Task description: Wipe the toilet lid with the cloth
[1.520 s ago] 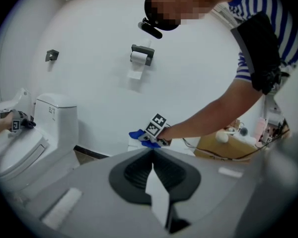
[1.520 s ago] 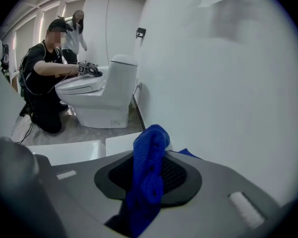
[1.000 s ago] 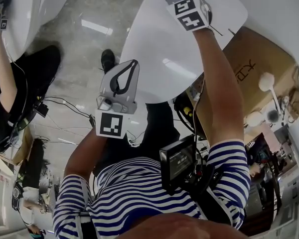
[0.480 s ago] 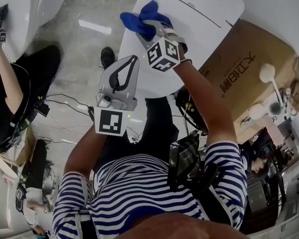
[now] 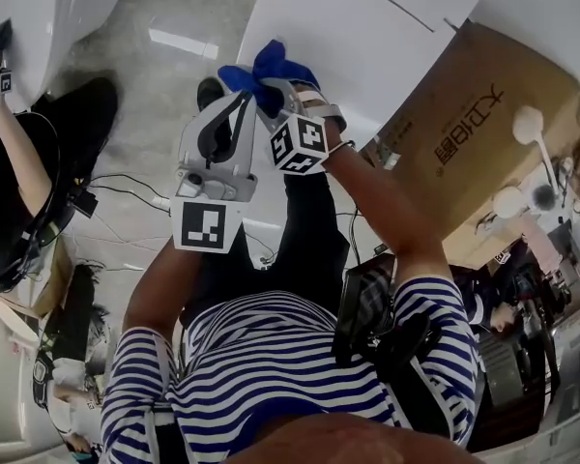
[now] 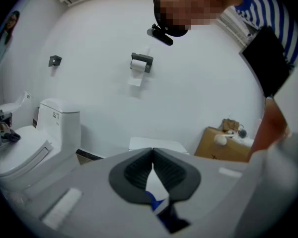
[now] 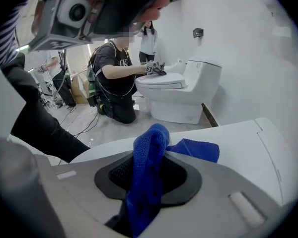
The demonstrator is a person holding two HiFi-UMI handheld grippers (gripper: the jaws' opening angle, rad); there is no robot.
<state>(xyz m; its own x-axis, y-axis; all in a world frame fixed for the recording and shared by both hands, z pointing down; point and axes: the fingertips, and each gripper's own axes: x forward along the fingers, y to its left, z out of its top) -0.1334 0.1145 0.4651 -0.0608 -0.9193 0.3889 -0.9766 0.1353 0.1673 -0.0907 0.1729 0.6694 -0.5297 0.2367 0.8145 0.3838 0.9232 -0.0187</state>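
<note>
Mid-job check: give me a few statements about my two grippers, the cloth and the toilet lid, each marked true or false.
1. The right gripper is shut on the blue cloth. True.
2. The left gripper also grips a corner of the cloth. False: its jaws are together with nothing between them; the cloth only shows behind them.
3. The toilet lid is raised. False: it lies down, closed.
4. A cardboard box stands beside this toilet. True.
5. Nobody else is in the room. False: another person is working at a second toilet.
</note>
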